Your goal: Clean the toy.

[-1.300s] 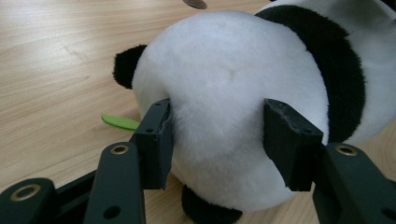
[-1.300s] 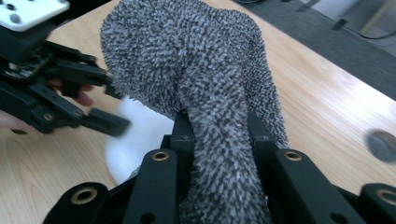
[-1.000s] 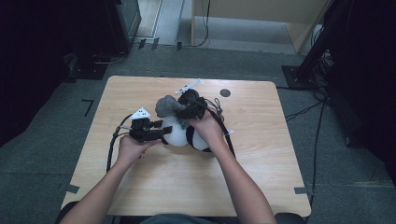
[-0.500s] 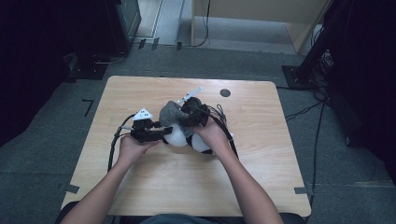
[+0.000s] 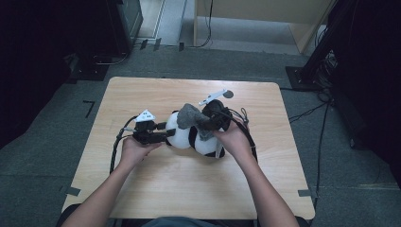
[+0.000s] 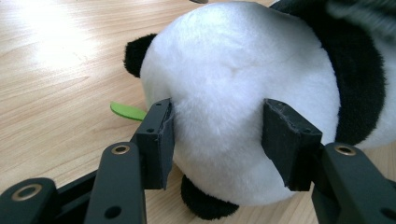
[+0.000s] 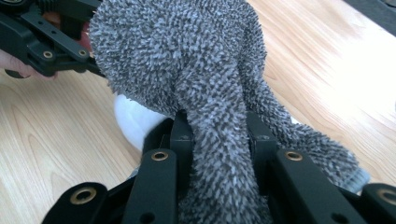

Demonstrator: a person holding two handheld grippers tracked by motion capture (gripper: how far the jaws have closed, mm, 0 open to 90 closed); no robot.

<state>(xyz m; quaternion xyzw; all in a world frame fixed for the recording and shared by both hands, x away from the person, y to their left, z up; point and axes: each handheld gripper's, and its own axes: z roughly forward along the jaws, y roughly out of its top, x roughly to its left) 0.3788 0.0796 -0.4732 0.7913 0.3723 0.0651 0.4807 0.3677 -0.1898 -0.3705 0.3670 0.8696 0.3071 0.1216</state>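
A black-and-white panda plush lies on the wooden table. My left gripper comes in from the left, shut on the panda's white head, its pads pressed into the fur. A green felt leaf pokes out beside the head. My right gripper is over the plush, shut on a fuzzy grey cloth. In the right gripper view the cloth bunches between the jaws and drapes over the white fur, with the left gripper beyond it.
Black cables trail from both grippers across the table. A small dark round mark sits near the far edge. Dark equipment stands on the floor beyond the table's far left and right.
My right gripper has carried the grey cloth to the right and a little nearer, across the panda. The left gripper and the plush's head have stayed put.
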